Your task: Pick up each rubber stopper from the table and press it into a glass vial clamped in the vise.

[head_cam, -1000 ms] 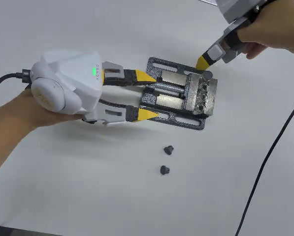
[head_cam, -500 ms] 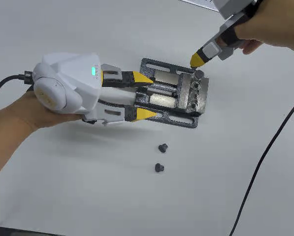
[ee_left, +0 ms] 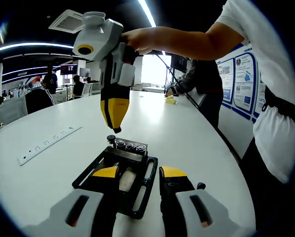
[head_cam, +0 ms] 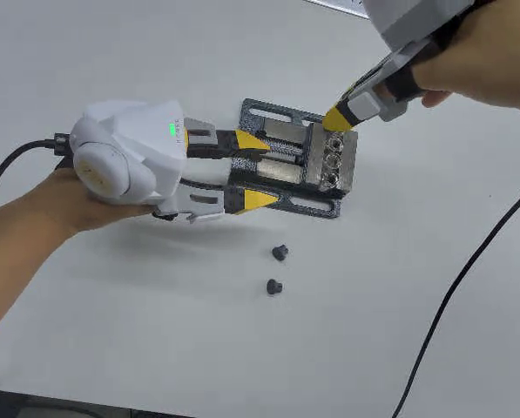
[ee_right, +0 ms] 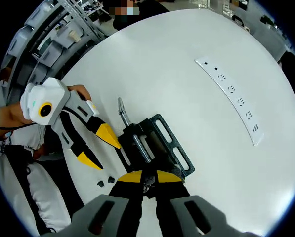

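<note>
Probably the small black rubber stoppers are light and squashy, so we'd pinch their caps; right gripper closed, left gripper spread

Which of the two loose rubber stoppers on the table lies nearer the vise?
The upper stopper in the head view, just below the vise; the other stopper lies farther out.

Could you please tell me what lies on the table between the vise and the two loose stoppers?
In the head view, only bare white table separates the vise from the nearer stopper.
</note>
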A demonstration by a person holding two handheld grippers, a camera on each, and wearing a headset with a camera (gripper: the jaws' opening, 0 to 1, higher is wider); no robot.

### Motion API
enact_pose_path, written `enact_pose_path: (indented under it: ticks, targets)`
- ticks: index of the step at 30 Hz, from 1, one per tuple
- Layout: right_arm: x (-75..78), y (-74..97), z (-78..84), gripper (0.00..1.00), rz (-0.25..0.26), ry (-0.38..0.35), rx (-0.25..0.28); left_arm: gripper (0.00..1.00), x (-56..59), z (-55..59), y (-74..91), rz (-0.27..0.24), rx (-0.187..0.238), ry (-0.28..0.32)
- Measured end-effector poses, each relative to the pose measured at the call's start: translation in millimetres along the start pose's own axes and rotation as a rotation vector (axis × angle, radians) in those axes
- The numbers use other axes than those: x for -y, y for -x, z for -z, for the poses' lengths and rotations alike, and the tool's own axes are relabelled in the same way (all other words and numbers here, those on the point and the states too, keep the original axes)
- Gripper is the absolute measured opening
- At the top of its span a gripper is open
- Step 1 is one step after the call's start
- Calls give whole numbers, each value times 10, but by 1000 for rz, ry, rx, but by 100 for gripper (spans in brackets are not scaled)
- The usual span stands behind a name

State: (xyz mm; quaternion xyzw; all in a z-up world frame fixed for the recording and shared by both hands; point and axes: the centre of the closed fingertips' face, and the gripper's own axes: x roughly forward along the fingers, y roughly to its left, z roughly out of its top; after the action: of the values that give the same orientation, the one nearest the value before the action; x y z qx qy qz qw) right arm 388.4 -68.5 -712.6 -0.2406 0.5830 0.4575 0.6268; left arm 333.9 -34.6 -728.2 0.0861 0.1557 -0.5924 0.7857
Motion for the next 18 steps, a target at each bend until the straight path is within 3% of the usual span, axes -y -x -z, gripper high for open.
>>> enact_pose_path:
  ticks: [9, 18]
  targets:
    - [-233, 35, 68, 8, -4, 42, 27, 26, 97, -50, -42, -21, 3, -6]
    - [-540, 89, 111, 8, -4, 103, 93, 22, 172, -103, -118, -43, 15, -4]
